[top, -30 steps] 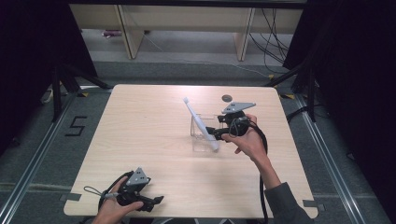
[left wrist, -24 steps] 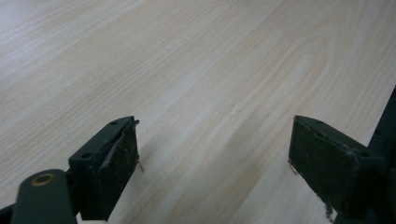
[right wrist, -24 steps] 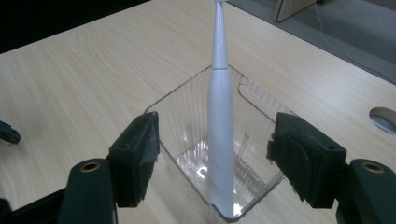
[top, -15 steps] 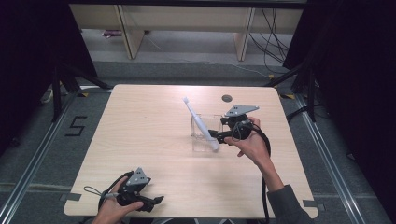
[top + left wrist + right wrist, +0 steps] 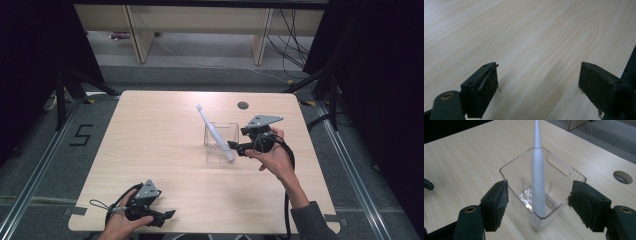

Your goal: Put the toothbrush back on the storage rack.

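A white toothbrush-like wand (image 5: 215, 132) leans up and to the far left out of a clear ribbed plastic box (image 5: 227, 129) near the table's middle right. In the right gripper view the wand (image 5: 538, 177) stands in the box (image 5: 516, 170), its lower end against the near wall. My right gripper (image 5: 234, 148) sits just to the right of the box, open (image 5: 540, 197), with its jaws on either side of the box's near corner and apart from it. My left gripper (image 5: 169, 215) rests open by the front left edge, with bare wood between its jaws (image 5: 539, 82).
A round cable hole (image 5: 243, 105) lies in the wooden table (image 5: 150, 135) behind the box, also visible in the right gripper view (image 5: 622, 177). Wooden shelving and cables stand on the floor beyond the far edge. Black stands flank the table.
My right gripper has drifted slightly toward the person, away from the box. The wand still leans in the box, and the left gripper has not moved.
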`<move>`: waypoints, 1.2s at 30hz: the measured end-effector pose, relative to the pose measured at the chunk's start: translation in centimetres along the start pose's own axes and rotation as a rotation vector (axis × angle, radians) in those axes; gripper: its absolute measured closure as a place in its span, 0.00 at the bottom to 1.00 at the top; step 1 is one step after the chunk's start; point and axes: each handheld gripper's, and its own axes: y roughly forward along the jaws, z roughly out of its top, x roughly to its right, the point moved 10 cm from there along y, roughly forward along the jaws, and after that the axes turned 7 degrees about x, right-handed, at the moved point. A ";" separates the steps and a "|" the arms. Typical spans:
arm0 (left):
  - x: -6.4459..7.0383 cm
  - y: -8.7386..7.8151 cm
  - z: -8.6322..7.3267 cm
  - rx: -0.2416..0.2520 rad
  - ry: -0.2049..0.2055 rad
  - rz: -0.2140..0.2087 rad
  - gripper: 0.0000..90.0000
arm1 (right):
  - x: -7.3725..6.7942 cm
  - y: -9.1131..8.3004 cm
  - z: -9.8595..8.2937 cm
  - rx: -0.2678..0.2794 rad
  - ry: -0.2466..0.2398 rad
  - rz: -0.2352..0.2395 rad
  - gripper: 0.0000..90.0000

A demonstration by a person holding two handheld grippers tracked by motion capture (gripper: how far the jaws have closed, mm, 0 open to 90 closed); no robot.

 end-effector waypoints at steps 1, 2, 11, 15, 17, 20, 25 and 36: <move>0.0 0.0 0.0 0.000 0.000 0.000 0.17 | 0.1 -0.1 -0.1 0.004 -0.011 -0.005 0.34; 0.0 0.0 0.0 0.003 -0.001 0.001 0.17 | 0.0 -0.1 -0.1 0.006 0.001 -0.004 0.34; 0.0 0.0 0.0 0.002 -0.001 0.001 0.17 | 0.3 -0.5 -0.9 -0.013 0.000 -0.012 0.34; 0.0 0.0 0.0 0.002 -0.001 0.001 0.17 | 0.4 -0.7 -1.0 -0.013 -0.004 -0.011 0.34; 0.0 0.0 0.0 0.003 -0.001 0.001 0.17 | 0.4 -0.8 -1.1 -0.011 -0.010 -0.013 0.34; 0.0 0.0 0.0 0.002 0.000 0.000 0.17 | 0.3 -0.8 -1.2 -0.007 -0.006 -0.013 0.33; 0.0 0.0 0.0 0.003 0.000 0.000 0.17 | 0.3 -1.1 -1.7 -0.010 -0.009 -0.020 0.32; 0.0 0.0 0.0 0.002 -0.001 0.001 0.17 | 0.2 -2.0 -2.4 -0.023 -0.006 -0.021 0.31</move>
